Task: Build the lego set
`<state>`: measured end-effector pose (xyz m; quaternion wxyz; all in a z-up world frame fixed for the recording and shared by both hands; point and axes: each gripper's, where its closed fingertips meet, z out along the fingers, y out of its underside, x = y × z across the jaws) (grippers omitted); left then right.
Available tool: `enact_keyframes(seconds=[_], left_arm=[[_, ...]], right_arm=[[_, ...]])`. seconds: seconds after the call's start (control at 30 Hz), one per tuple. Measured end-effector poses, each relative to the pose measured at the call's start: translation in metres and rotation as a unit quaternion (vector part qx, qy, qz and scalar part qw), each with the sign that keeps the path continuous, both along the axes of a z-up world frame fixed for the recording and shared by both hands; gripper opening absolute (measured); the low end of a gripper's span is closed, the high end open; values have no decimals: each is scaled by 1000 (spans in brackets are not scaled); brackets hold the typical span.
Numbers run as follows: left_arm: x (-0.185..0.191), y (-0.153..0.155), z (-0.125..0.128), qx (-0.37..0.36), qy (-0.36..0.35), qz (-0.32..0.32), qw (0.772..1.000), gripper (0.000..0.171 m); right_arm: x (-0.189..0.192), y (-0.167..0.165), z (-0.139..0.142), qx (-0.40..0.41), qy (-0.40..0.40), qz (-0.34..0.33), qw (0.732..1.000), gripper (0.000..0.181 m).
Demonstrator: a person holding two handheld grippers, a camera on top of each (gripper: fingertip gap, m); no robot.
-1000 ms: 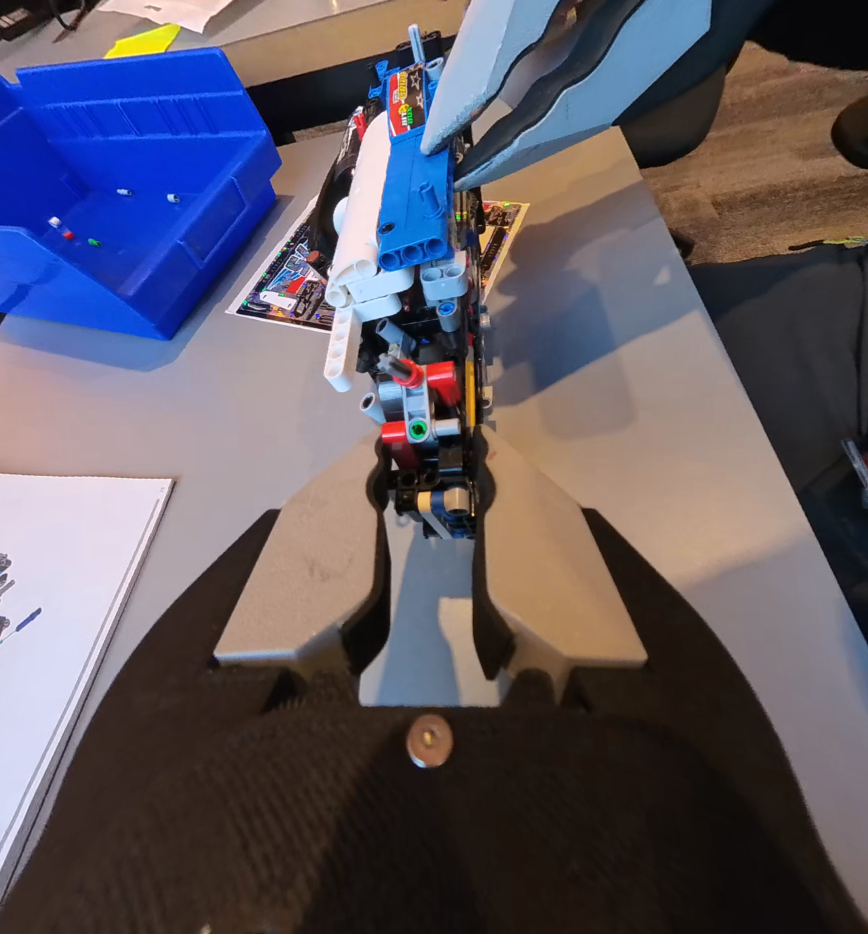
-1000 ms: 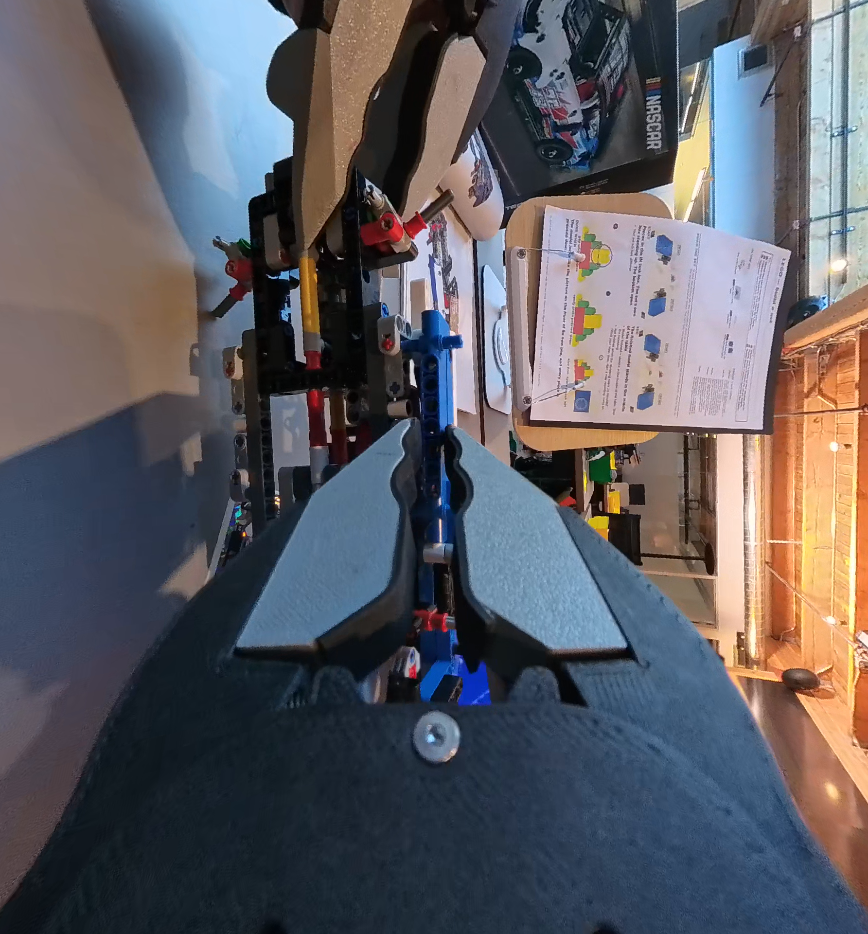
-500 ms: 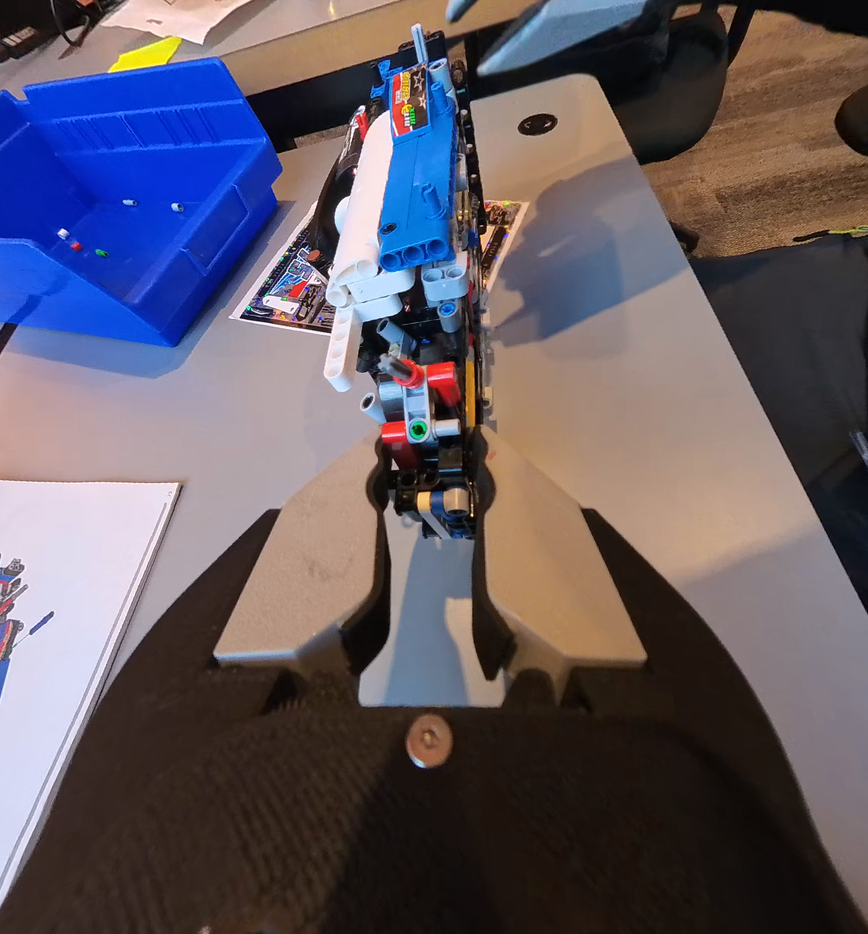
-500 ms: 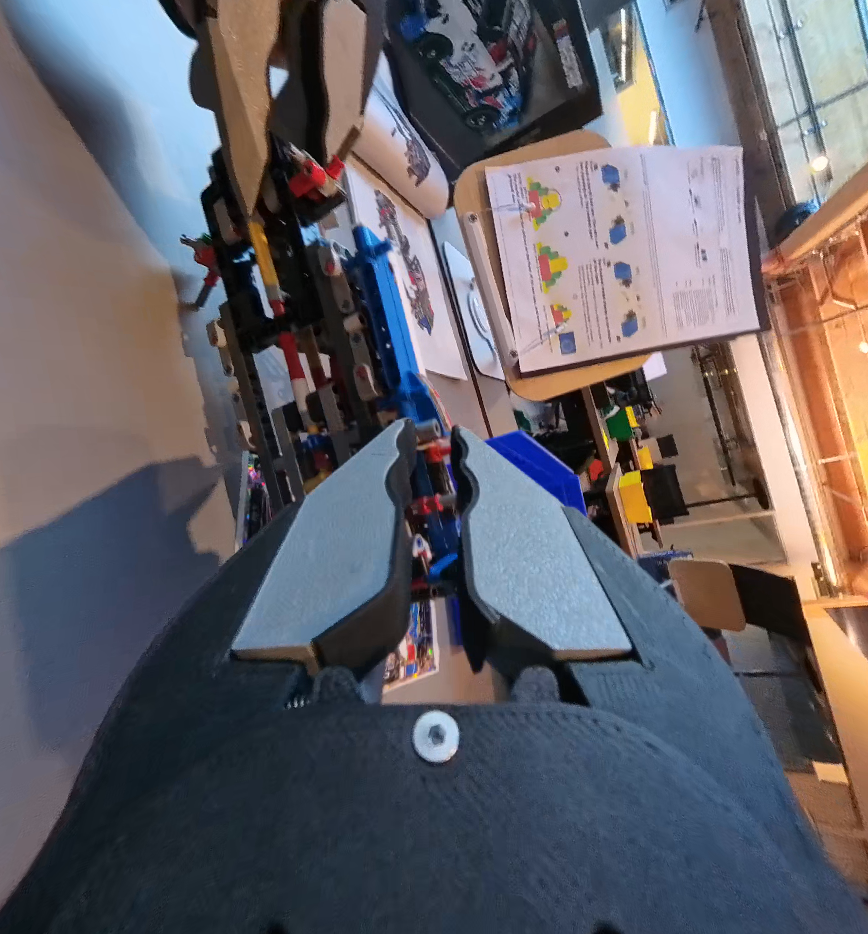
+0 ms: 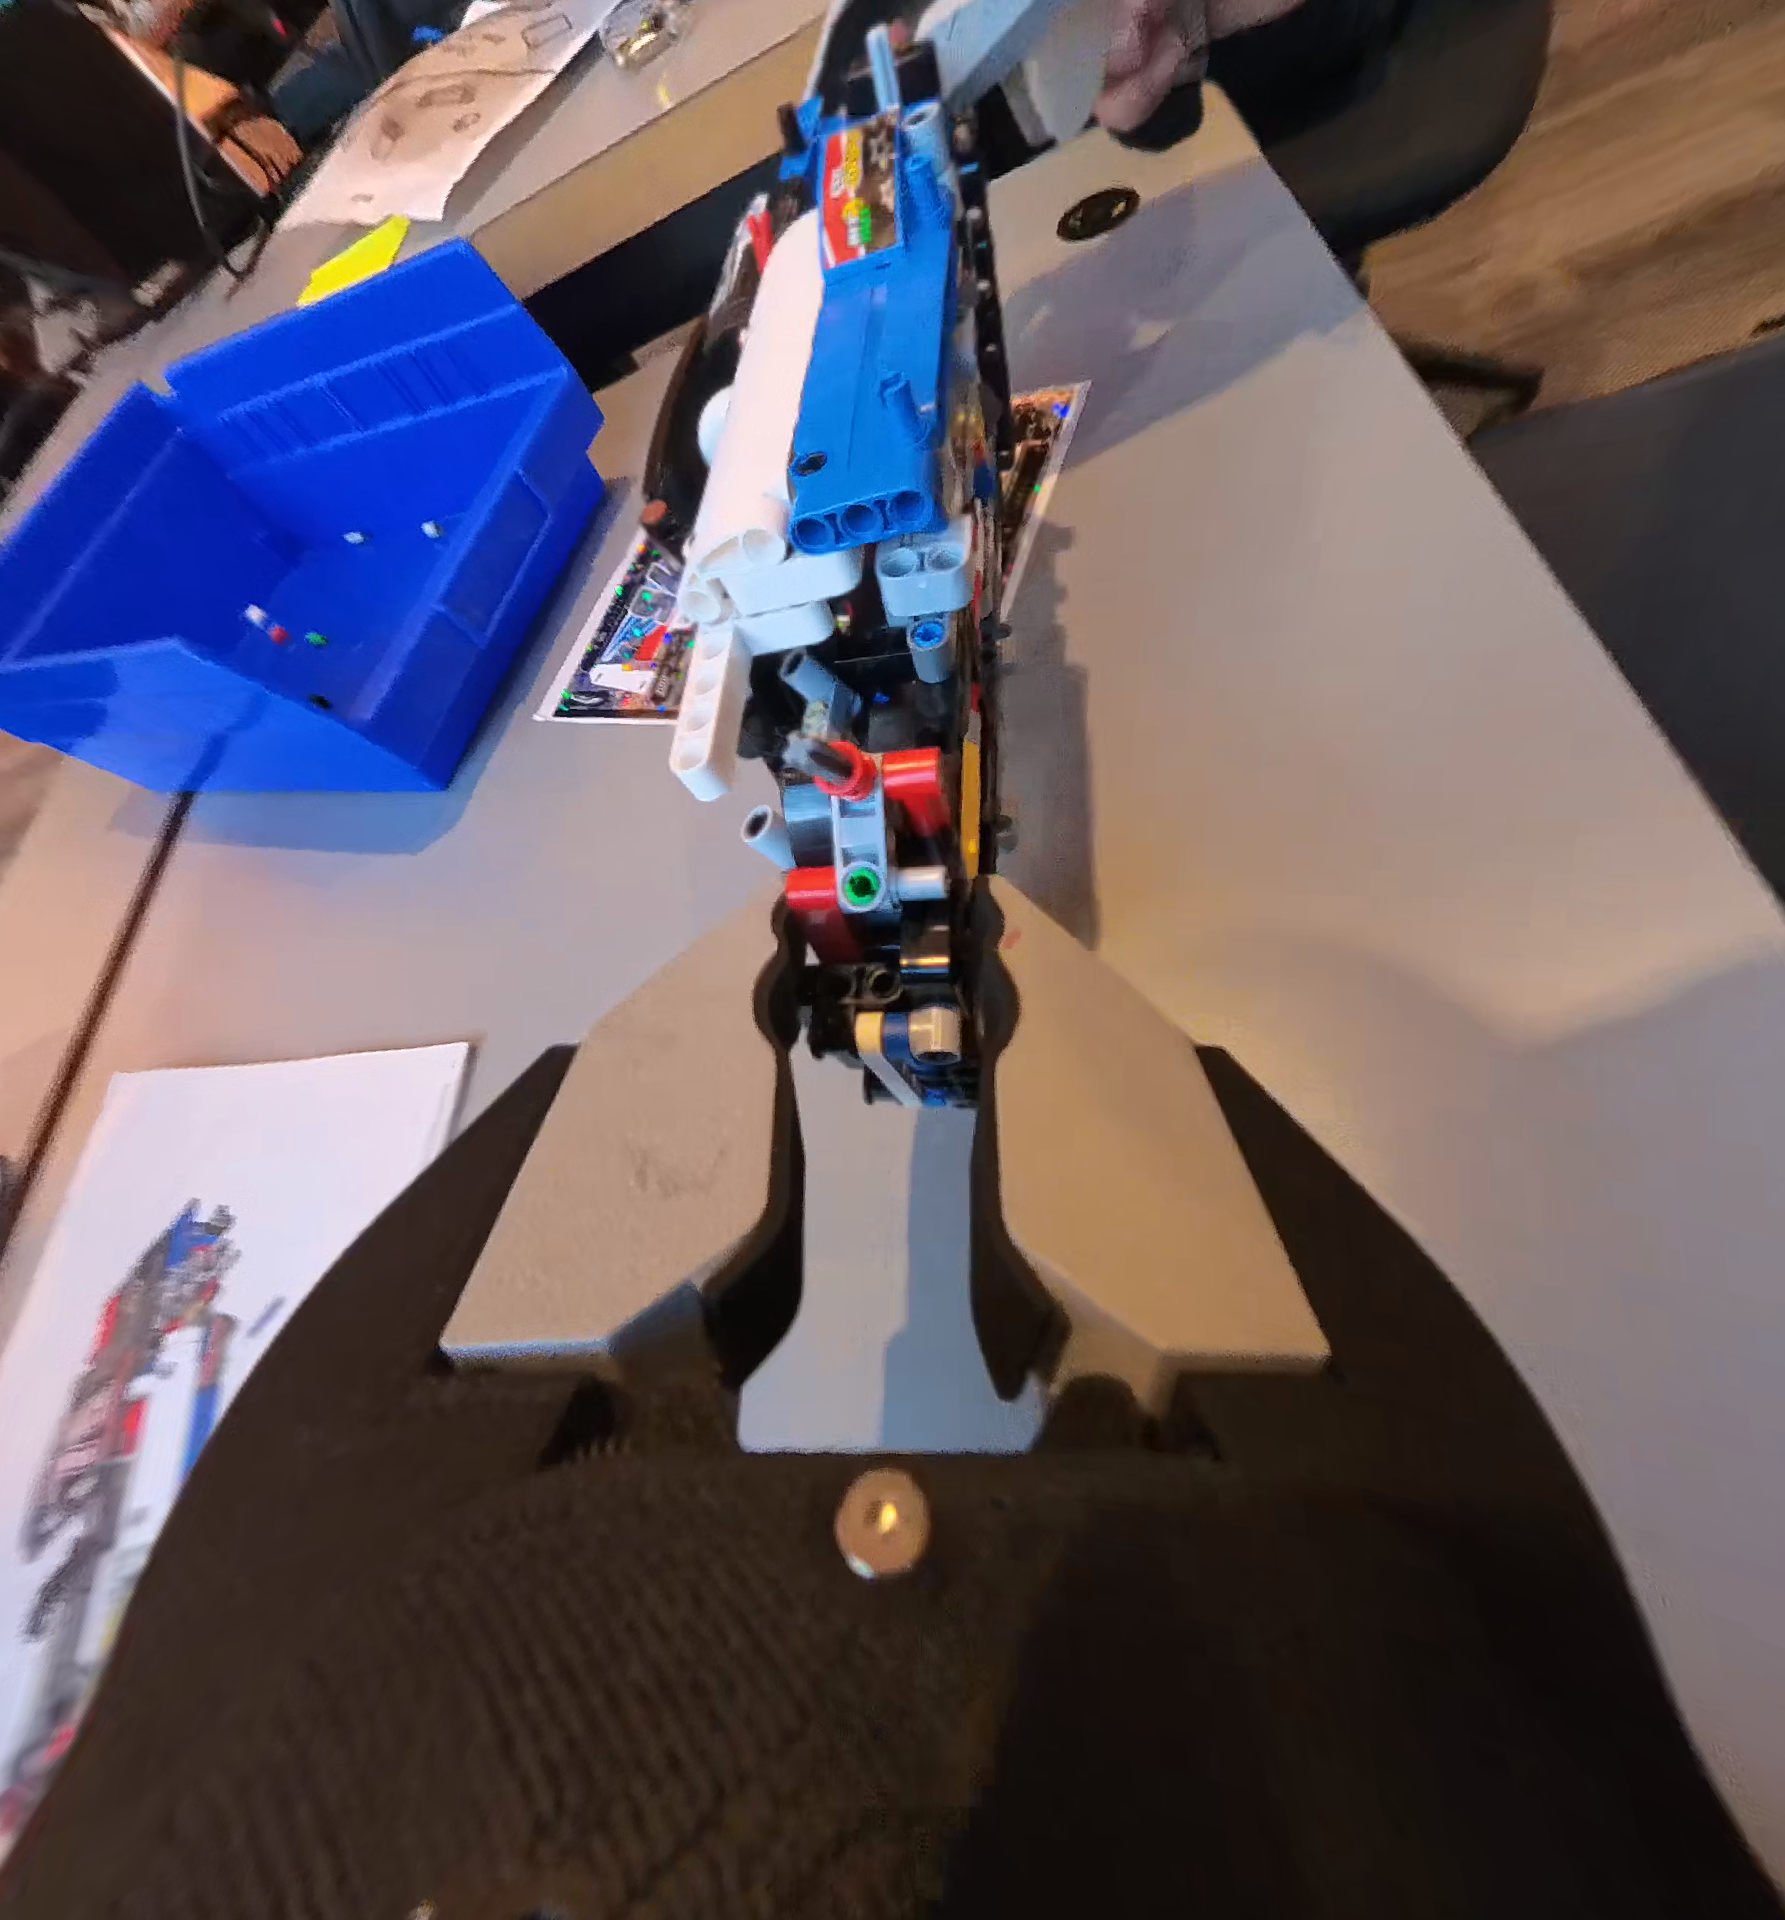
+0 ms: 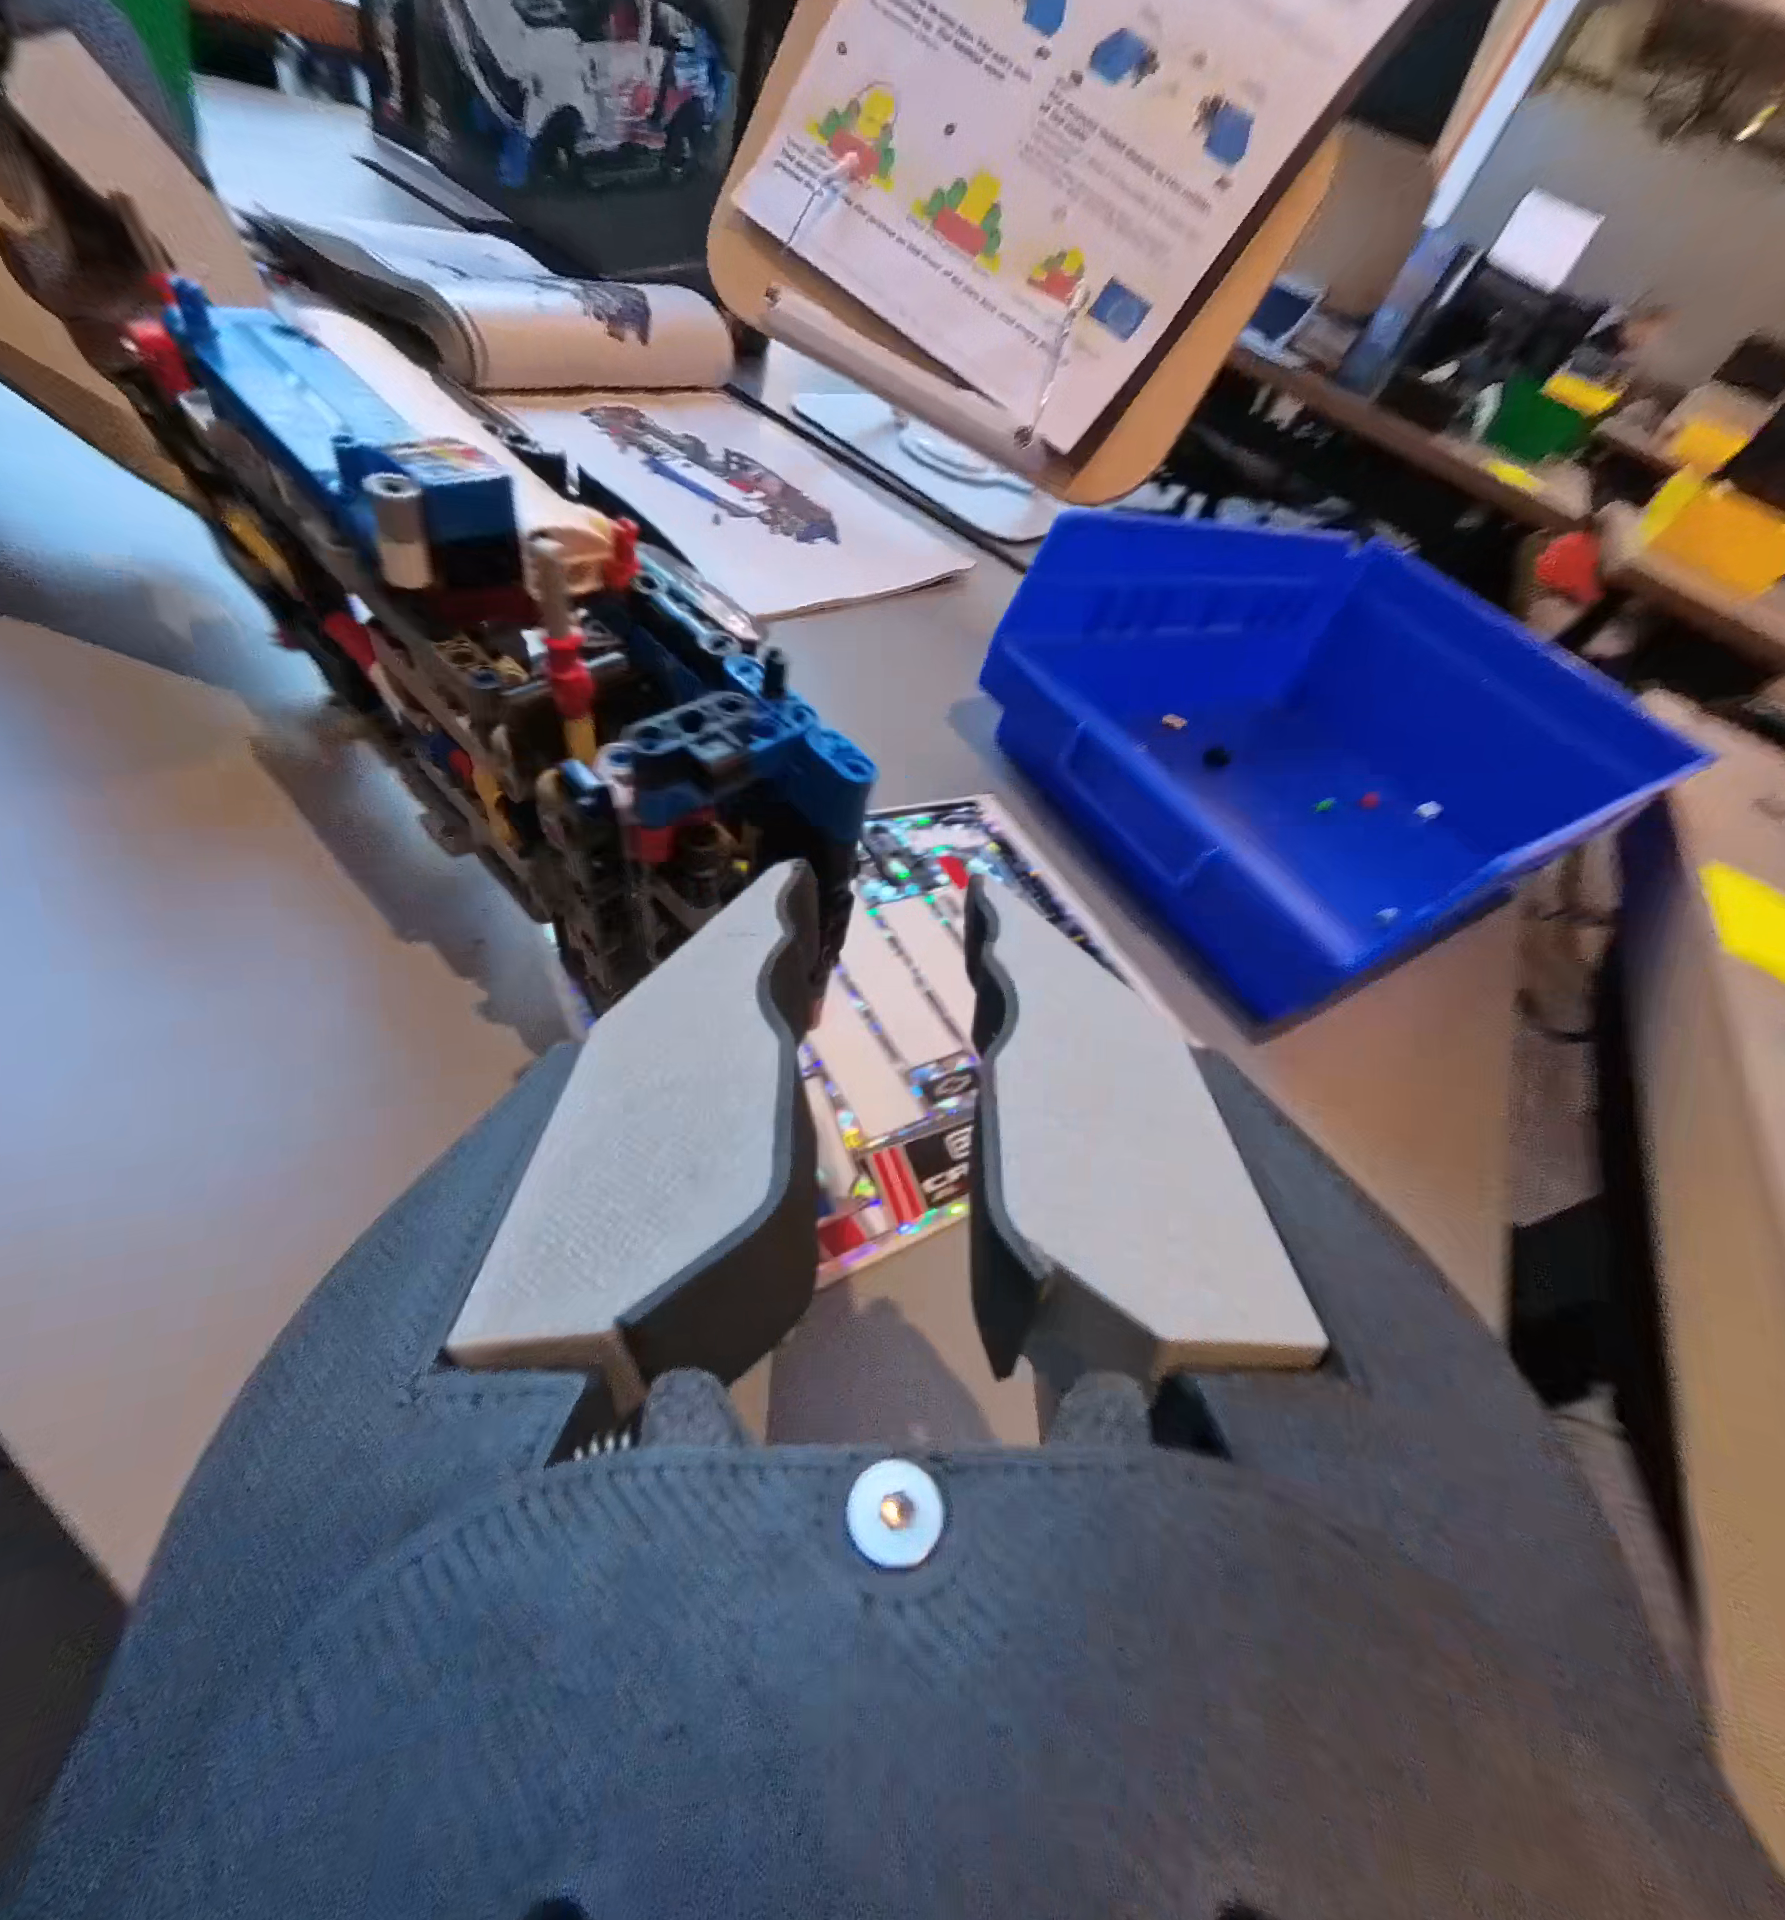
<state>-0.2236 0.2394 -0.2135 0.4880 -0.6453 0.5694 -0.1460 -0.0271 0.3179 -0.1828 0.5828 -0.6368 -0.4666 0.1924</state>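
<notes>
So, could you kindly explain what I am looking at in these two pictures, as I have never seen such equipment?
There is no robot here: a person holds a two-finger tool in each hand, and each tool has a camera looking along its fingers. So each picture is one tool's own view.

In the left tool's view, the left gripper is shut on the near end of a half-built lego model, made of blue, white, black and red parts.

In the right tool's view, the right gripper is open and holds nothing; it hovers above a shiny sticker sheet beside the model.

On the grey table there are also a blue bin with a few tiny loose pieces inside, an instruction booklet, and a clipboard of printed pages propped up behind.
</notes>
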Motion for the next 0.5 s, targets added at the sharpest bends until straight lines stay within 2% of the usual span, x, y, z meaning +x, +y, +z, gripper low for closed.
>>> enact_keyframes(seconds=[0.17,0.23,0.3,0.4,0.5], left_arm=[[1,-1,-6,110,82,11,990,25],[4,-6,-8,137,100,11,985,25],[5,-9,-12,165,121,16,979,25],[3,-13,-17,229,176,29,957,25],[4,-23,-26,264,217,37,939,24]], right_arm=[[8,-20,-15,-110,69,82,988,31],[11,-32,-20,-145,79,116,979,27],[13,-34,-24,-170,93,117,974,28],[15,-36,-23,-180,100,121,971,27],[13,-42,-32,-193,70,134,970,25]])
